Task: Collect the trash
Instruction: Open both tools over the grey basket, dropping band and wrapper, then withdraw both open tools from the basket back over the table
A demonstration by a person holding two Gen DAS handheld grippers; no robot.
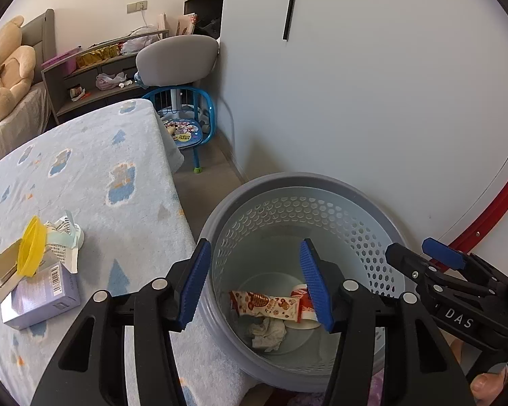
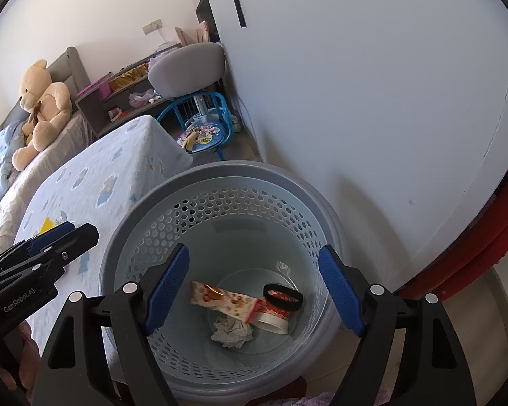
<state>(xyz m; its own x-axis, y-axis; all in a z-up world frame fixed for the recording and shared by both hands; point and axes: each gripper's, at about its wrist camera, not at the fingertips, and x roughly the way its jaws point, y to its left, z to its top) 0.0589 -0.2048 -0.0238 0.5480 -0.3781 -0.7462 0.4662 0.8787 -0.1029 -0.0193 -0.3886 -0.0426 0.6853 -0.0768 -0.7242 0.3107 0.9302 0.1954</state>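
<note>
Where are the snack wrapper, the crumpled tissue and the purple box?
snack wrapper [image 2: 225,299]: right wrist view, middle of the wrapper.
crumpled tissue [image 2: 232,332]: right wrist view, centre of the wad.
purple box [image 1: 39,299]: left wrist view, top face.

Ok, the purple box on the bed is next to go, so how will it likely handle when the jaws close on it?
The purple box looks like thin cardboard with flat faces, so it is probably light and may crush under a hard squeeze. It lies on the soft fleecy bed cover, so a push would likely drag rather than slide.
</note>
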